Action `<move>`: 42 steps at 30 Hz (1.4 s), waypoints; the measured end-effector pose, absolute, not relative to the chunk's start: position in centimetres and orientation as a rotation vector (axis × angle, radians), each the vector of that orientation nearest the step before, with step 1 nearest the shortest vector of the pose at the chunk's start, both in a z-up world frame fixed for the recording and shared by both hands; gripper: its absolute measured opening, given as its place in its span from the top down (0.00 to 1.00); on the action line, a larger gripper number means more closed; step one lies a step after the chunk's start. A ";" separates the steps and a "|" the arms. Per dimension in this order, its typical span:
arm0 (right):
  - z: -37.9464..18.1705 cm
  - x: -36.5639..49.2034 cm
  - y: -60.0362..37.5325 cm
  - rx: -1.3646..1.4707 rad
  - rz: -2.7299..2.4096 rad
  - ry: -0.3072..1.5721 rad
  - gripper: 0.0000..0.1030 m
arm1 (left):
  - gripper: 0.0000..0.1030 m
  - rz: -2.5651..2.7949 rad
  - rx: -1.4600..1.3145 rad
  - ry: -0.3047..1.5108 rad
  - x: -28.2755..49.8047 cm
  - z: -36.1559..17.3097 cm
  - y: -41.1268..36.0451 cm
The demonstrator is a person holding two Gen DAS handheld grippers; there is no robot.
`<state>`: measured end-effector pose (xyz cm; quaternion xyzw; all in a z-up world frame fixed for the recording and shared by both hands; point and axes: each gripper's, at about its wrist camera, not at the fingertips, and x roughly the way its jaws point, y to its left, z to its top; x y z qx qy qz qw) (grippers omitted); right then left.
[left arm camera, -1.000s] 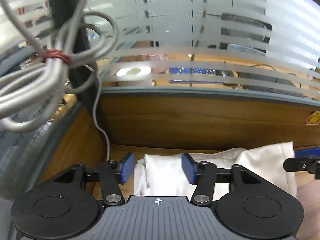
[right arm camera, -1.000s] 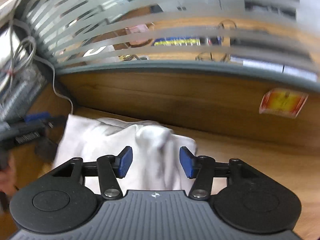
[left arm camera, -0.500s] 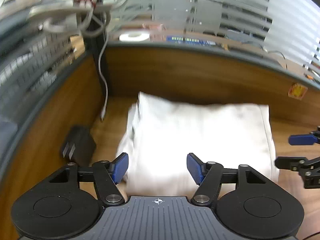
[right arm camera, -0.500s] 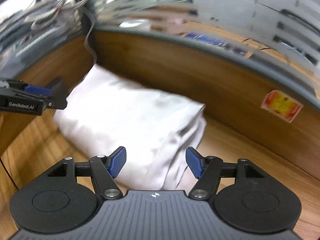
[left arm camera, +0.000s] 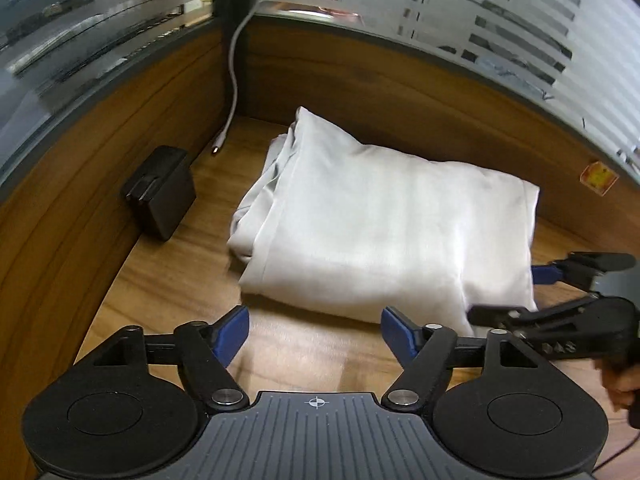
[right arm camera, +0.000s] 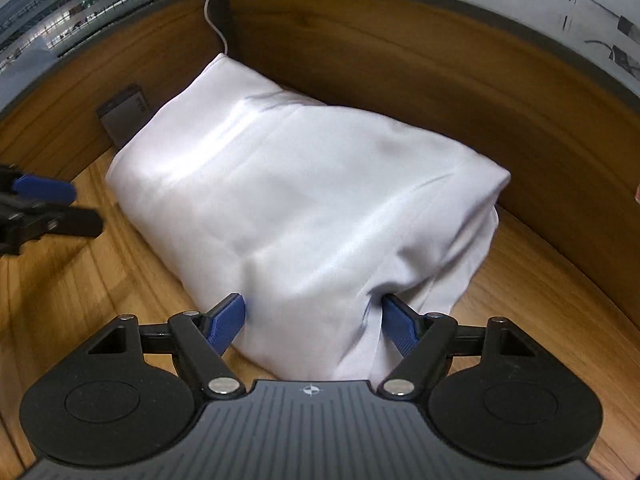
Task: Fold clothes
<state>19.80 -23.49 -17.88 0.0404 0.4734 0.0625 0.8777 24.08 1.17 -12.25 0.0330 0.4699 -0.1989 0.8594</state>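
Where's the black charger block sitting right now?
In the left wrist view, the black charger block stands at the left, against the wooden side wall, just left of the folded white garment and near the white cable's plug.

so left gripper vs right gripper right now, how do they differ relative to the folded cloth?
The left gripper has only bare desk between its pads, short of the white folded cloth; the right gripper straddles the cloth's near corner. The left gripper faces the cloth's long near edge; the right gripper sits at its right end, fabric bunched against one pad. Shared: blue pads, and jaws that have just been opening and now stand wide.
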 end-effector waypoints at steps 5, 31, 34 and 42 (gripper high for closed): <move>-17.9 20.9 -22.7 0.118 0.100 0.984 0.21 | 0.16 -0.409 0.055 0.959 22.2 -11.5 2.2; -13.5 20.5 -21.0 0.131 0.062 0.933 0.21 | 0.00 -0.330 0.025 0.922 17.0 -8.5 3.2; -12.2 18.8 -20.8 0.137 0.041 0.913 0.21 | 0.00 -0.332 0.024 0.915 16.3 -8.2 3.3; -10.4 15.3 -20.6 0.162 -0.001 0.884 0.20 | 0.00 -0.351 0.057 0.896 14.9 -7.7 3.8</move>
